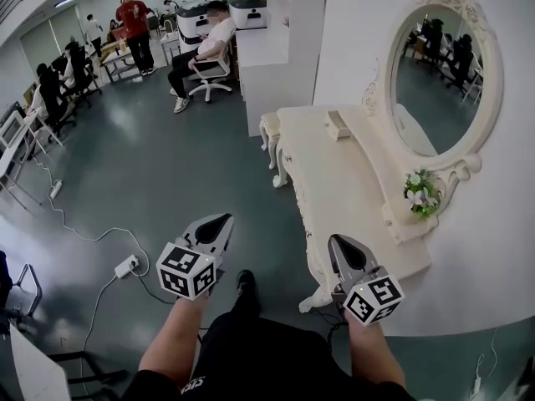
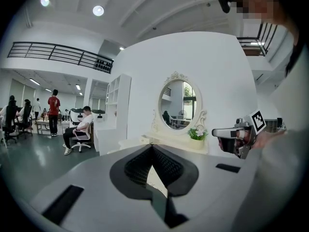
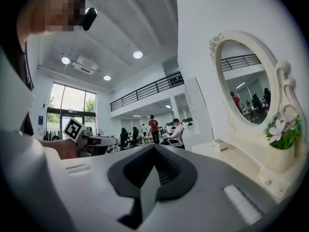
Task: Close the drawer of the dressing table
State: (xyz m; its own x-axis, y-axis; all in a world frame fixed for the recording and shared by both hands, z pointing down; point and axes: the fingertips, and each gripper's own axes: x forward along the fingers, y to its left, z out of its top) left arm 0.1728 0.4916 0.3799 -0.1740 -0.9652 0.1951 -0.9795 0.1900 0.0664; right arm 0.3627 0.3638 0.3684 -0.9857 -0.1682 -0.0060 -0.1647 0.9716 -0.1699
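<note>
The dressing table [image 1: 334, 182] is the biggest thing here. It stands ahead of both grippers and off to their right, pushed up against the white wall [image 1: 368, 23]. Its long side runs away from us, along that wall. Its front faces the open floor [image 1: 167, 174], the side where our left gripper [image 1: 219, 222] is.

The right gripper [image 1: 341, 245] is the nearer one. It is close by the near end of the worktop, beside the curly leg there. The left gripper is out over the floor, well apart from the table. Both grippers have their jaws pressed together, and nothing is between them.

We think the drawer must sit in the front of the table, under the worktop. From here we cannot make it out, so we cannot say how far it sticks out. To push it in, a gripper would first have to come round to the table's front, then push toward the wall.

The table is cream white with a wavy edge and curved legs. A big oval mirror [image 1: 439, 78] in a carved frame stands on it. Beside the mirror is a small pot of flowers [image 1: 420, 195] with green leaves. Farther along the worktop lies a little cream box [image 1: 337, 125].
</note>
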